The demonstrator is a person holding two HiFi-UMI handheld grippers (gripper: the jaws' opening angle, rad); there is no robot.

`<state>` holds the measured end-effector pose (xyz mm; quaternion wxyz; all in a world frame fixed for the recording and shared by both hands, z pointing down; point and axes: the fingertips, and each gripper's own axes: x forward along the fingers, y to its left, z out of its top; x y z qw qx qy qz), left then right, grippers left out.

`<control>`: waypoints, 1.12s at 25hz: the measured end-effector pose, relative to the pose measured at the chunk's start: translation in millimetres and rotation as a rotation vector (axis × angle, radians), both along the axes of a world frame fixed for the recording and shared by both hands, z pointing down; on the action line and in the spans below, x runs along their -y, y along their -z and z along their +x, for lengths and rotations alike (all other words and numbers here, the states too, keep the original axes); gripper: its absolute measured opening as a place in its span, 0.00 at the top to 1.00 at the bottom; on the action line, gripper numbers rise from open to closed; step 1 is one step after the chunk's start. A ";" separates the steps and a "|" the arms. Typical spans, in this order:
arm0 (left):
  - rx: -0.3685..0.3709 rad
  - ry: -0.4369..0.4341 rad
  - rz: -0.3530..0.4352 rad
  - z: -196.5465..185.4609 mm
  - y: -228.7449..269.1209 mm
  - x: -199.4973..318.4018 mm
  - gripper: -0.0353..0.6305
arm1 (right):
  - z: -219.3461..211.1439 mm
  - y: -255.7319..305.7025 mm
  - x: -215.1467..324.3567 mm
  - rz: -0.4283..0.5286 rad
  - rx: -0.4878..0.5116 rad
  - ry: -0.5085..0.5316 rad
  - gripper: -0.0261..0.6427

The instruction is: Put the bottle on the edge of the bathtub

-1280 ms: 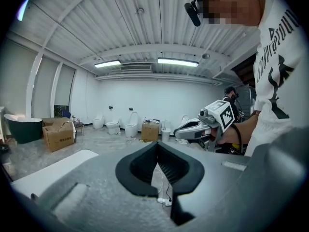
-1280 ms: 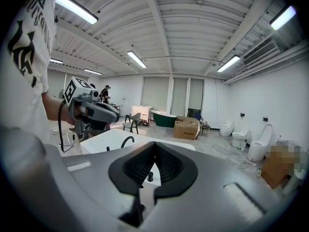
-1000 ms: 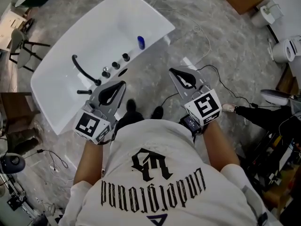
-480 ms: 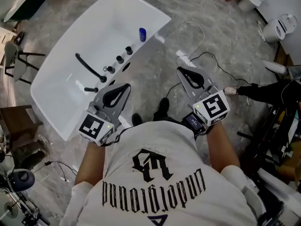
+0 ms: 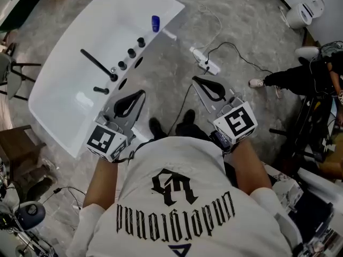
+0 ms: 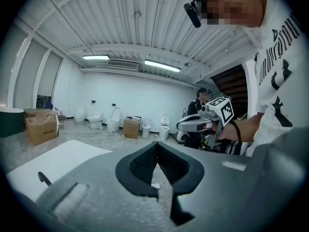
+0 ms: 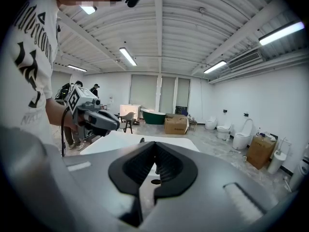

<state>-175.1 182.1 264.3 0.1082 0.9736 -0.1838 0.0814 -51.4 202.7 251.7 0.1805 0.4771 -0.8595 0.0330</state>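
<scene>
Well ahead of the left gripper [image 5: 142, 93] and right gripper [image 5: 195, 80], each with jaws pressed together and empty, the bottle [image 5: 155, 23] stands on the bathtub [image 5: 171, 7] rim.

The white rounded bathtub [image 5: 64, 98] lies on the grey marbled floor [image 5: 177, 47], ahead and left of the person. On its right rim the small blue bottle [image 5: 155, 23] stands farthest away. Three black round knobs [image 5: 131, 52] follow in a row nearer, then the black curved spout [image 5: 96, 63]. A white power strip [image 5: 206, 61] lies on the floor right of the tub, ahead of the right gripper [image 5: 196, 80]. The left gripper [image 5: 140, 94] is near the rim.
</scene>
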 end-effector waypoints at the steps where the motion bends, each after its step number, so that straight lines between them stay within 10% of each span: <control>1: -0.001 -0.002 0.008 1.7 3.3 -5.1 0.94 | 0.7 2.2 -5.4 0.005 -0.003 0.002 0.96; 28: 0.068 -0.053 0.086 168.4 26.2 -197.6 0.94 | 133.5 5.8 -208.6 0.033 0.088 0.041 0.96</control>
